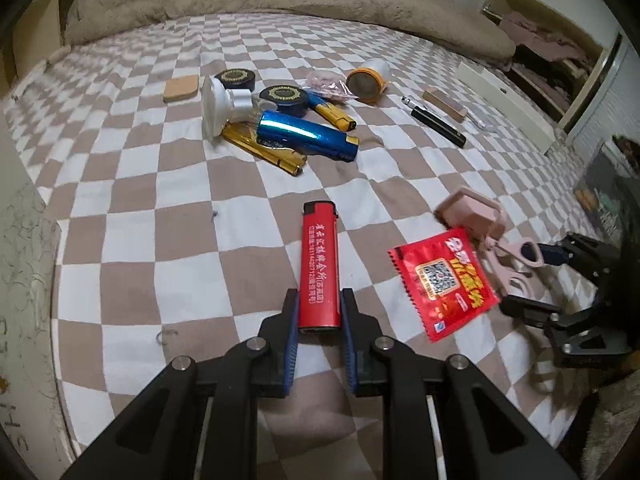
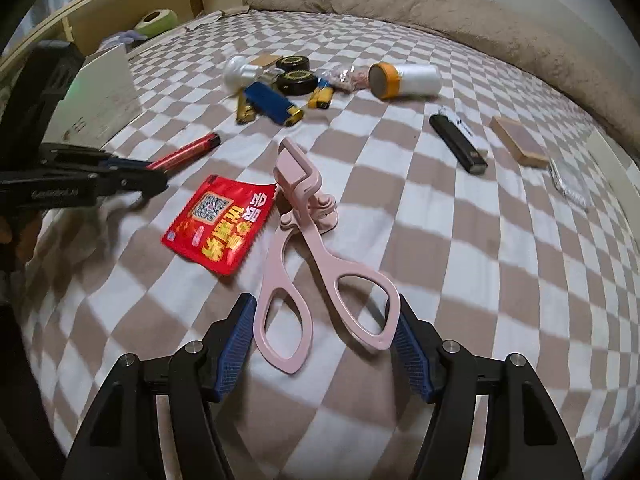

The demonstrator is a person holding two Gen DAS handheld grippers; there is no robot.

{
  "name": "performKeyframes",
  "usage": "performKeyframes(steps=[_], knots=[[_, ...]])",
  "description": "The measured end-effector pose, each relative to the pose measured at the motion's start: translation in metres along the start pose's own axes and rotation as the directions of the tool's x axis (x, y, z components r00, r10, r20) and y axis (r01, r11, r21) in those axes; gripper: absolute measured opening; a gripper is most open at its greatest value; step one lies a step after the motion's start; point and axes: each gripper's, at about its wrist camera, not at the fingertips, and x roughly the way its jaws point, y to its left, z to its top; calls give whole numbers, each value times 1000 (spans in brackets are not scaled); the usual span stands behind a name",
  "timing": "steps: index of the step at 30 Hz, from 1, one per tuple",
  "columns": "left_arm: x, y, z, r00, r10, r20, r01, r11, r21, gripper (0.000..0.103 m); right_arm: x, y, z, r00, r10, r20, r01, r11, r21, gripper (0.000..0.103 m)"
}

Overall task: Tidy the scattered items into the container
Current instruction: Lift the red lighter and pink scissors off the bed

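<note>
Now both grippers hold an item above the checked bedsheet (image 1: 160, 208).

At lower centre of the left wrist view, the left gripper (image 1: 319, 312) is clenched on a red lighter (image 1: 319, 264); at lower centre of the right wrist view, the right gripper (image 2: 326, 340) grasps a pink eyelash curler (image 2: 312, 248) by its loop handles. A red sachet (image 2: 220, 224) lies just beside the curler. More lighters, tins and a white-and-orange bottle (image 2: 404, 80) lie scattered in the upper middle, and a cream box (image 1: 508, 100) sits at upper right in the left view.
</note>
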Motion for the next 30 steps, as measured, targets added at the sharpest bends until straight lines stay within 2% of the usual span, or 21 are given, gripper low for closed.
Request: performKeyframes(steps=[2, 3, 4, 6, 14, 17, 20, 21, 22, 23, 25, 26, 27, 30], knots=[[2, -4, 2, 1000, 25, 8, -26, 999, 22, 23, -1, -1, -3, 1000, -3, 6, 3, 1000, 2, 69], [4, -5, 3, 999, 33, 12, -34, 999, 28, 29, 0, -1, -2, 1000, -7, 8, 7, 1000, 0, 74], [5, -6, 5, 999, 40, 17, -40, 999, 34, 36, 2, -1, -1, 1000, -23, 10, 23, 1000, 1, 85], [9, -7, 9, 998, 54, 25, -55, 998, 42, 39, 6, -1, 2, 998, -61, 9, 61, 998, 3, 93], [24, 2, 28, 997, 71, 39, -71, 997, -9, 39, 24, -9, 25, 997, -76, 16, 76, 996, 42, 93], [26, -1, 30, 996, 86, 35, -86, 996, 12, 39, 30, -7, 32, 996, -86, 22, 85, 995, 44, 93], [25, -5, 30, 994, 107, 27, -107, 994, 8, 28, 32, -2, 34, 995, -92, 36, 91, 995, 26, 92], [24, -4, 29, 994, 106, 25, -105, 994, -7, 21, 32, 0, 34, 995, -93, 41, 92, 996, 20, 88], [23, -3, 29, 995, 101, 24, -101, 995, -19, 20, 32, 1, 34, 995, -91, 47, 91, 996, 14, 84], [22, -2, 29, 995, 98, 23, -98, 995, -23, 20, 30, 3, 34, 994, -90, 54, 90, 996, 7, 81], [21, -3, 28, 995, 97, 24, -96, 995, -22, 20, 28, 7, 34, 994, -82, 66, 83, 997, -11, 58], [20, -3, 27, 995, 96, 25, -96, 995, -23, 20, 26, 10, 34, 994, -79, 71, 81, 996, -21, 54], [19, -3, 26, 995, 94, 26, -94, 995, -26, 20, 25, 12, 34, 994, -78, 74, 81, 996, -31, 45], [15, -3, 22, 996, 81, 28, -80, 996, -40, 20, 21, 19, 32, 992, -86, 88, 91, 995, -48, 35]])
